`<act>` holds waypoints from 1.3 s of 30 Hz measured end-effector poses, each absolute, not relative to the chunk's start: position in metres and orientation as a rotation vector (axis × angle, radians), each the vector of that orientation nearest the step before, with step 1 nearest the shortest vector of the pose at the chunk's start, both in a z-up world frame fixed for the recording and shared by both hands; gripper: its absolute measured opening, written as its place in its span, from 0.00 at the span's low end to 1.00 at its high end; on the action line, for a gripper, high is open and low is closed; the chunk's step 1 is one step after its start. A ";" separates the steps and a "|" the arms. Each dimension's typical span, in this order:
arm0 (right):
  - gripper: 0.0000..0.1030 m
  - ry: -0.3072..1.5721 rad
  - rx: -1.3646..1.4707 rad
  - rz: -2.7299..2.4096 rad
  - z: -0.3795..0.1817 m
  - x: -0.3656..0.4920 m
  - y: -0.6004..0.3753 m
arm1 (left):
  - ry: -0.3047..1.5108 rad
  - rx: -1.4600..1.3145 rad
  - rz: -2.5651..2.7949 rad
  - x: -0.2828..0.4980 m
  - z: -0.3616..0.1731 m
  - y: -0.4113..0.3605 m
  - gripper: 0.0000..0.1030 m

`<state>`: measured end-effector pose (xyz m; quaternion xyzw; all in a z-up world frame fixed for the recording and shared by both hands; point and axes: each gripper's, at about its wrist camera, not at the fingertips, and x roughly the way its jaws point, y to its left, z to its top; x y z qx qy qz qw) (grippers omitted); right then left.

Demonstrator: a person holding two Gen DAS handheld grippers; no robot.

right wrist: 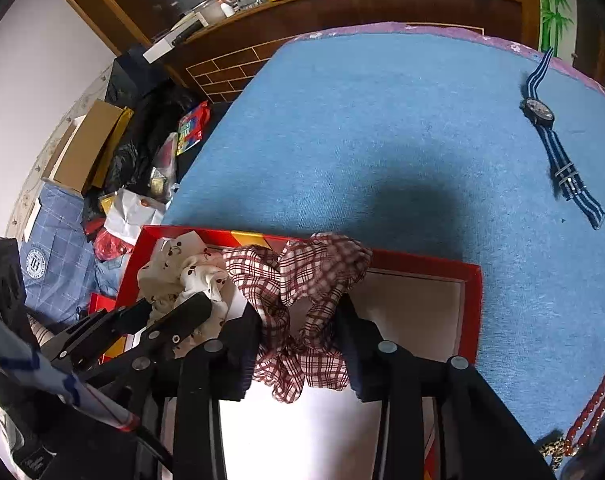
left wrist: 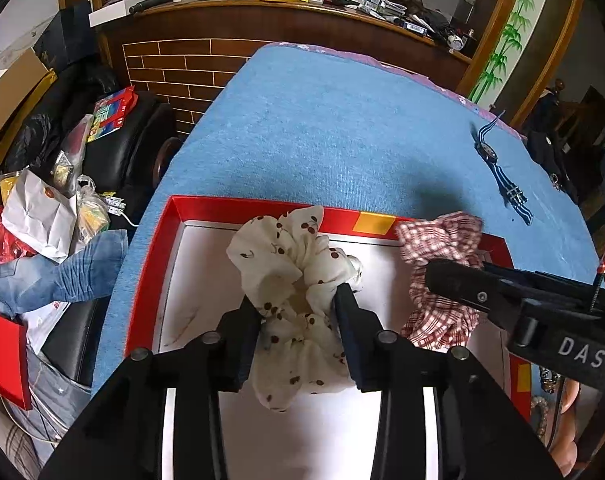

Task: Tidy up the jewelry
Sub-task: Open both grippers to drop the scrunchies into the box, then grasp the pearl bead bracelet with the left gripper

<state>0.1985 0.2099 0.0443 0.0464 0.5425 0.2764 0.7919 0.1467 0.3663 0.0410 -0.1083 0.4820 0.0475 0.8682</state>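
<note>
Both scrunchies sit inside the red box [left wrist: 174, 216] near the tabletop's near edge. The cherry scrunchie [left wrist: 290, 280] lies straight ahead between the left tongs [left wrist: 298, 300], the plaid scrunchie [right wrist: 298, 304] between the right tongs [right wrist: 300, 320]. Both tongs look part-open and slack around the cloth, not clenched. The watch [right wrist: 558, 152] lies lengthwise near the far right edge, nearer the right hand

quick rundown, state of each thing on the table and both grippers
red box: open, no lid on it, on the blue cloth
cherry-print scrunchie: in the box, between the left fingers
left hand-held gripper: partly open around the cherry-print scrunchie
plaid scrunchie: over the box, draped on its far rim
right hand-held gripper: partly open around the plaid scrunchie
striped-strap watch: unbuckled, lying flat outside the box
red bead bracelet: on the cloth, outside the box
</note>
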 end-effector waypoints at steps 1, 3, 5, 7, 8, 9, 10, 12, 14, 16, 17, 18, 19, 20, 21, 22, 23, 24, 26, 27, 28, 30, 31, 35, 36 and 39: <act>0.44 1.165 0.105 0.602 0.046 0.198 0.209 | 1.005 -0.227 0.100 0.146 0.042 0.367 0.36; 0.46 1.159 0.116 0.601 0.048 0.197 0.207 | 0.997 -0.224 0.099 0.144 0.046 0.367 0.36; 0.46 1.155 0.130 0.608 0.050 0.196 0.206 | 0.989 -0.222 0.099 0.142 0.050 0.366 0.36; 0.46 1.148 0.136 0.610 0.053 0.195 0.204 | 0.983 -0.218 0.099 0.140 0.054 0.365 0.36; 0.46 1.144 0.143 0.615 0.055 0.194 0.203 | 0.978 -0.218 0.096 0.139 0.055 0.365 0.36; 0.46 1.140 0.150 0.618 0.056 0.193 0.201 | 0.973 -0.217 0.095 0.138 0.058 0.364 0.36; 0.46 1.138 0.155 0.619 0.057 0.193 0.200 | 0.968 -0.214 0.095 0.136 0.060 0.363 0.36; 0.46 1.133 0.164 0.624 0.060 0.191 0.196 | 0.961 -0.209 0.092 0.133 0.064 0.361 0.36; 0.46 1.128 0.169 0.627 0.063 0.188 0.193 | 0.954 -0.202 0.089 0.130 0.067 0.357 0.36; 0.46 1.125 0.175 0.634 0.066 0.185 0.189 | 0.951 -0.199 0.086 0.126 0.069 0.353 0.36; 0.46 1.122 0.178 0.638 0.067 0.182 0.186 | 0.949 -0.198 0.084 0.124 0.070 0.352 0.36; 0.46 1.120 0.178 0.639 0.068 0.181 0.184 | 0.946 -0.197 0.083 0.122 0.071 0.350 0.36; 0.46 1.116 0.180 0.640 0.070 0.178 0.182 | 0.943 -0.195 0.083 0.120 0.072 0.348 0.36; 0.46 1.113 0.182 0.641 0.070 0.176 0.179 | 0.940 -0.194 0.081 0.118 0.073 0.346 0.36; 0.46 1.109 0.183 0.641 0.072 0.173 0.175 | 0.939 -0.192 0.080 0.116 0.074 0.344 0.36; 0.46 1.107 0.186 0.641 0.073 0.171 0.172 | 0.936 -0.190 0.079 0.114 0.076 0.342 0.37; 0.46 1.105 0.190 0.642 0.074 0.169 0.169 | 0.933 -0.188 0.078 0.112 0.077 0.339 0.37; 0.46 1.102 0.195 0.643 0.075 0.168 0.165 | 0.932 -0.186 0.077 0.110 0.078 0.338 0.37; 0.46 1.099 0.208 0.645 0.077 0.164 0.156 | 0.927 -0.187 0.074 0.106 0.080 0.333 0.37; 0.46 1.097 0.214 0.649 0.078 0.161 0.153 | 0.923 -0.188 0.070 0.103 0.082 0.330 0.37; 0.46 1.095 0.220 0.654 0.079 0.158 0.148 | 0.918 -0.188 0.066 0.100 0.084 0.327 0.37; 0.46 1.092 0.226 0.662 0.081 0.150 0.139 | 0.913 -0.185 0.055 0.094 0.087 0.320 0.37; 0.46 1.084 0.239 0.677 0.084 0.143 0.132 | 0.906 -0.184 0.046 0.091 0.088 0.315 0.37; 0.46 1.053 0.237 0.702 0.088 0.119 0.106 | 0.886 -0.171 0.012 0.078 0.094 0.294 0.38; 0.46 1.047 0.242 0.706 0.089 0.115 0.101 | 0.883 -0.166 0.002 0.075 0.095 0.285 0.38; 0.47 1.044 0.277 0.706 0.087 0.103 0.079 | 0.880 -0.156 -0.034 0.069 0.096 0.265 0.39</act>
